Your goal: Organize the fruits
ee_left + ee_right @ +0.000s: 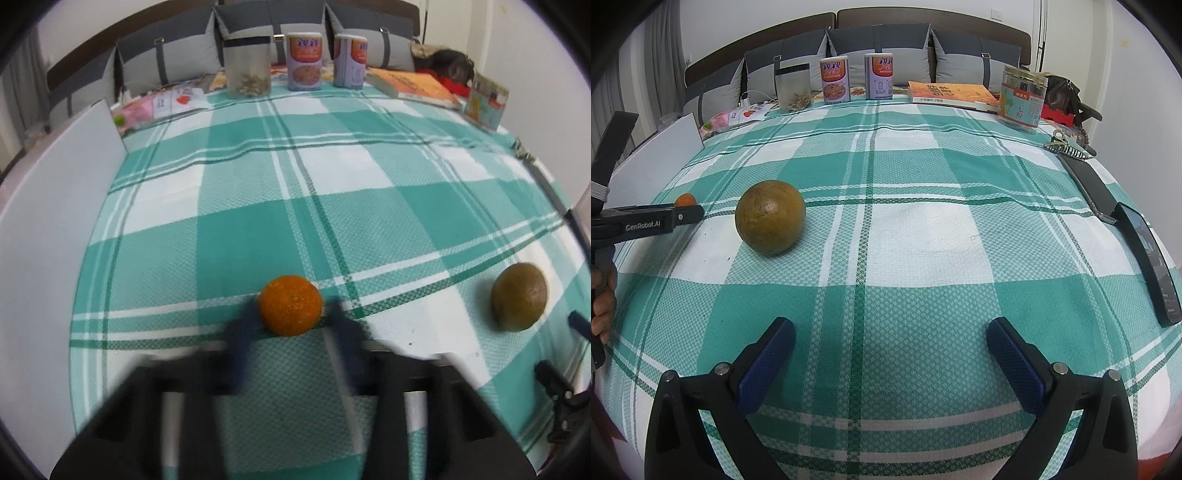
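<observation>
Pebbly round orange between blurred left claw, grip unclear; right claw wide, empty.

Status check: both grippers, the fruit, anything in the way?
Left gripper open, fingers either side of the orange, blurred. Right gripper open, empty. Brown-green fruit loose on cloth. Nothing blocking either fruit.

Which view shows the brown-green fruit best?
The right wrist view: the brown-green fruit sits whole, sharp and unobstructed on the checked cloth. The left wrist view shows it smaller, near the right edge, slightly blurred.
</observation>
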Demonstrator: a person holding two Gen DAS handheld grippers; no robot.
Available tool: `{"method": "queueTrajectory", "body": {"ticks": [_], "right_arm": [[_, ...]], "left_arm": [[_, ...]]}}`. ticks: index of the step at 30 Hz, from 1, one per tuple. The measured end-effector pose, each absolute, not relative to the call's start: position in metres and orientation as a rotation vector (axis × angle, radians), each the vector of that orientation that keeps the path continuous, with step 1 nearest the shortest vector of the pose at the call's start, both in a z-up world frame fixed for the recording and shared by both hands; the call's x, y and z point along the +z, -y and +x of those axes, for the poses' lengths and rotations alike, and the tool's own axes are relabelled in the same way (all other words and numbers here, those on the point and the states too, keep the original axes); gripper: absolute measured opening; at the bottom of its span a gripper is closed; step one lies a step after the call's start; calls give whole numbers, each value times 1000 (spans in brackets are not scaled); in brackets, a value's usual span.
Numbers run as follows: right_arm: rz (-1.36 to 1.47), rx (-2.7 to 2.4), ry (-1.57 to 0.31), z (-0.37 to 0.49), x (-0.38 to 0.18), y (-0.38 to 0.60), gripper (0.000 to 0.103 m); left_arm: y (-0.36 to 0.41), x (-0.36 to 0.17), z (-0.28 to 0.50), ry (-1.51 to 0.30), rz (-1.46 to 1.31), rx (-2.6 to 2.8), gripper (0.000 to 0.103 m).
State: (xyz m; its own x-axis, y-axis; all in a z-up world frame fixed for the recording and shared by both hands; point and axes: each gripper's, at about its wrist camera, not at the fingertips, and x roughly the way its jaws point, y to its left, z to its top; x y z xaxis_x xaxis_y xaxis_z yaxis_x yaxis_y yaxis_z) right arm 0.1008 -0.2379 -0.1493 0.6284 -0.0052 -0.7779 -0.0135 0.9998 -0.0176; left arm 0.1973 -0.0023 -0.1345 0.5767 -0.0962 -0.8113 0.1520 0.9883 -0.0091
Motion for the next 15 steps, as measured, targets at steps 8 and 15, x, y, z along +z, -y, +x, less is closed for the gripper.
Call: {"method": "queueTrajectory", "body": {"ticks": [8, 15], "right_arm": [[205, 238, -919, 133, -118, 226, 86], [191, 208, -1010, 178, -133, 195, 63]], "left_arm": [[-14, -121, 163, -966, -8, -178, 29], [-25, -111, 147, -970, -39, -157, 29]]}}
